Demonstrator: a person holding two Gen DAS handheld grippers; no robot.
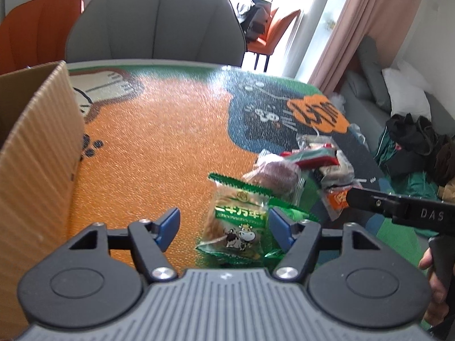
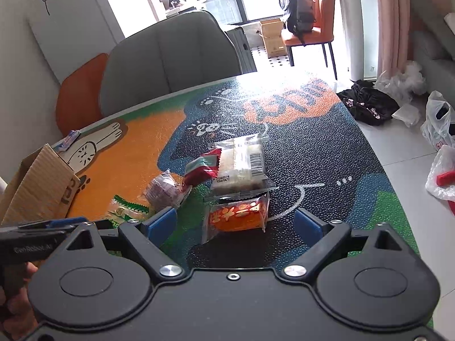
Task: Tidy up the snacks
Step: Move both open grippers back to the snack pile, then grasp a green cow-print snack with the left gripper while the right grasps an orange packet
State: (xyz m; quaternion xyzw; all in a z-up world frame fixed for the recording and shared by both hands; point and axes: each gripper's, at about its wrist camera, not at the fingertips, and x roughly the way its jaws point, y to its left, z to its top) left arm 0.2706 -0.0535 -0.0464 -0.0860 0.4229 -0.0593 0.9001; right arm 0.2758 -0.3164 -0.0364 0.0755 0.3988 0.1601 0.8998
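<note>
Left gripper (image 1: 224, 224) jaws apart, straddling green cow-print packet (image 1: 237, 227), long axis 12-to-6, hugging the right-hand pad. Right gripper (image 2: 235, 221) jaws apart, orange packet (image 2: 237, 216) at 12. Cardboard box (image 1: 37, 153) at 9.

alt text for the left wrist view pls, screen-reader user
Left tongs hang open over a green snack packet with a cartoon cow, blue pads either side, not pressing it. It lies on an orange and green table mat, with more wrapped snacks behind. A cardboard box stands at left; the right tongs enter from the right.
</note>
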